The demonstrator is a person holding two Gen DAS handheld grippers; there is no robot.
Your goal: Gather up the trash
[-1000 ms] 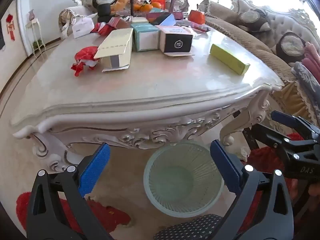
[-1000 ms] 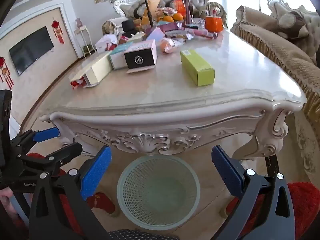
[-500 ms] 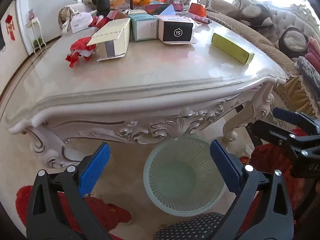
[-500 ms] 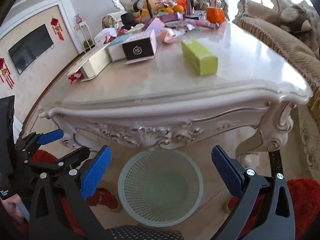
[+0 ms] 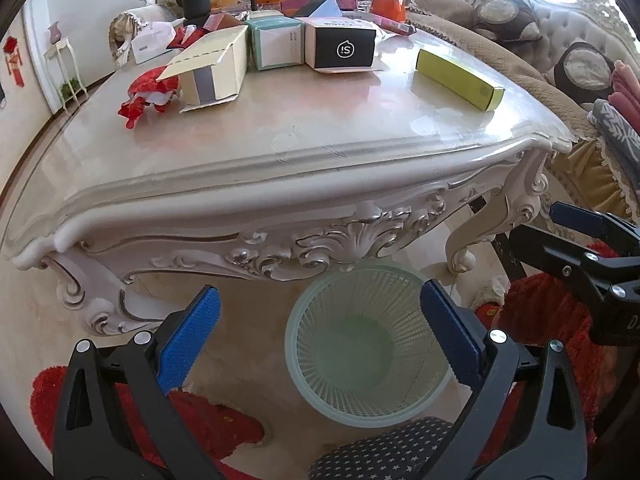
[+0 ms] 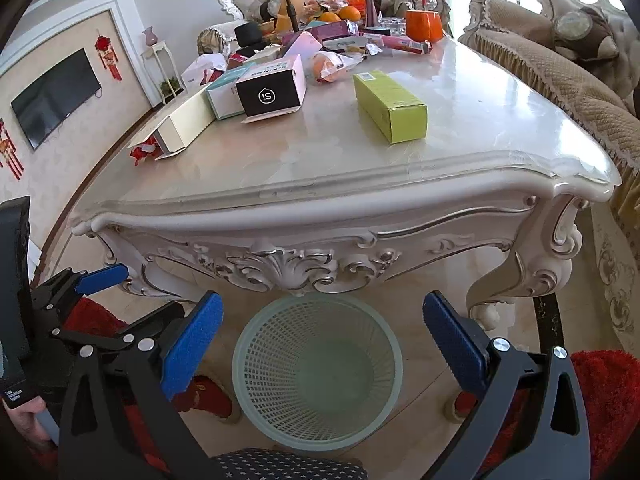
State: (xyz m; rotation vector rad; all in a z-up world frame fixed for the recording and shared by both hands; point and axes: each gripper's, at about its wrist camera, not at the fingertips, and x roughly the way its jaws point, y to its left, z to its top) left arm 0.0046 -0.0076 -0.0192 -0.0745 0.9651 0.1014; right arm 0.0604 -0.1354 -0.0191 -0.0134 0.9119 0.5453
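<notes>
Here both empty grippers gape above the wastebasket [image 6: 317, 372], short of the table [image 6: 360, 184] edge.

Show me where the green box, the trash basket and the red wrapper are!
green box [image 6: 390, 104], right wrist view, top face.
trash basket [image 6: 260, 360], right wrist view, mesh wall.
red wrapper [image 5: 146, 94], left wrist view, crumpled middle.

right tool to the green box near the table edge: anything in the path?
Nothing visible. The right tool is open and empty, low in front of the table, over the basket. The green box lies alone on bare tabletop; the black-and-white box sits off to its left.
</notes>
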